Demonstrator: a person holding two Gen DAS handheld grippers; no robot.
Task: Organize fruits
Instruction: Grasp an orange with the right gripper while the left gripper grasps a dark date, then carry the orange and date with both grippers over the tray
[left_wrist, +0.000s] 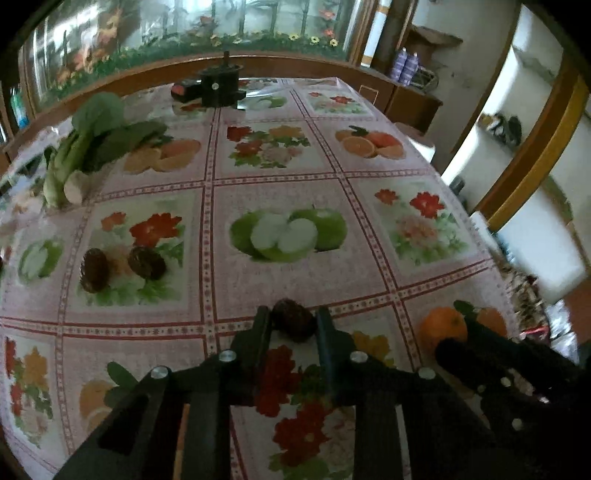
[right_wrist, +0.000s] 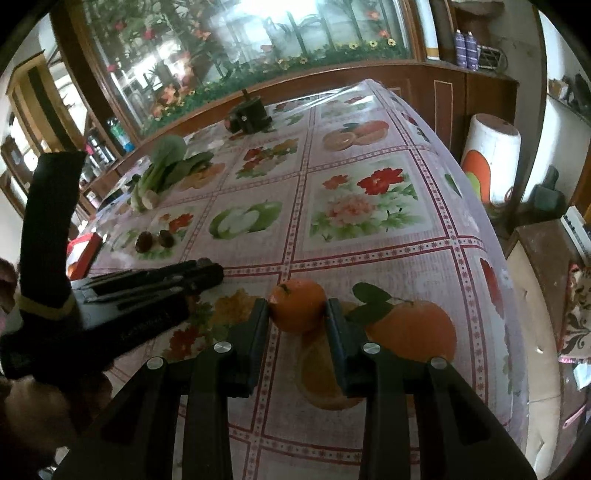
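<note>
My left gripper (left_wrist: 293, 319) is shut on a dark brown scaly fruit (left_wrist: 294, 318), held low over the printed tablecloth (left_wrist: 295, 273). Two more dark brown fruits (left_wrist: 95, 270) (left_wrist: 146, 262) lie on the cloth at the left; they also show in the right wrist view (right_wrist: 144, 242) (right_wrist: 166, 238). My right gripper (right_wrist: 297, 308) is shut on a small orange (right_wrist: 297, 309). That orange (left_wrist: 442, 326) shows at the right of the left wrist view, beside the right gripper's body. The left gripper's body (right_wrist: 147, 291) lies left of the orange.
A bok choy (left_wrist: 92, 144) lies at the far left. A black device (left_wrist: 219, 83) stands at the table's far edge. The tablecloth carries printed oranges, apples and flowers. A white stool (right_wrist: 491, 158) stands beside the table's right edge (right_wrist: 491, 236). A red object (right_wrist: 86, 251) sits at the left edge.
</note>
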